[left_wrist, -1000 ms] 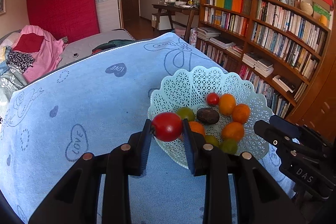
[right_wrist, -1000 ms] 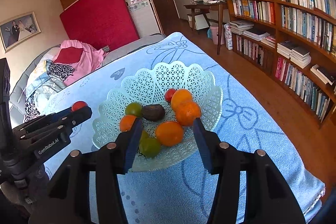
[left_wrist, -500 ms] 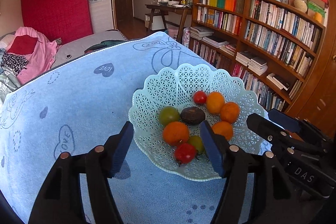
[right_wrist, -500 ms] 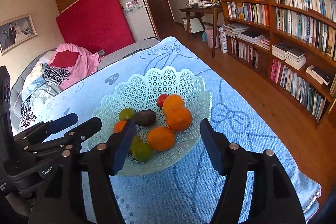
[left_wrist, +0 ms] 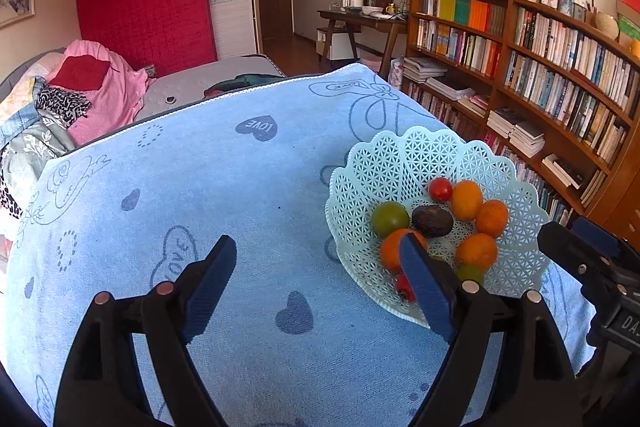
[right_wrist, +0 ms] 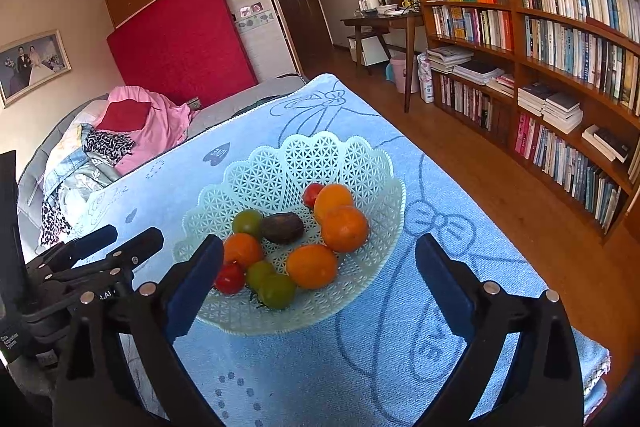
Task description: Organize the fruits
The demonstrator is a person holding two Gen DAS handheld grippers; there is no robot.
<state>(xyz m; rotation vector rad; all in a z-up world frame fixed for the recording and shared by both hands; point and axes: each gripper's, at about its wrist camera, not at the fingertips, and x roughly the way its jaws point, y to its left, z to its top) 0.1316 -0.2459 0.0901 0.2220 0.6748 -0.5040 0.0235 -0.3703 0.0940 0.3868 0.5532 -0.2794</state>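
A pale green lattice fruit basket (right_wrist: 360,163) stands on the blue towel-covered table (left_wrist: 224,179); it also shows in the left wrist view (left_wrist: 408,155). It holds several oranges, green and red tomatoes and a dark avocado (right_wrist: 282,227). The red tomato (right_wrist: 229,278) lies at the basket's near-left rim. My left gripper (left_wrist: 320,291) is open and empty, to the left of the basket. My right gripper (right_wrist: 316,287) is open and empty, just in front of the basket.
A wooden bookshelf (right_wrist: 560,59) runs along the right wall above wooden floor (right_wrist: 520,195). A bed with a pink blanket (left_wrist: 108,87) and a red headboard lies beyond the table's far edge. A desk (left_wrist: 360,23) stands at the back.
My left gripper opened and let the red tomato go into the basket, then drew back to the left. My right gripper opened wider and stayed near the basket.
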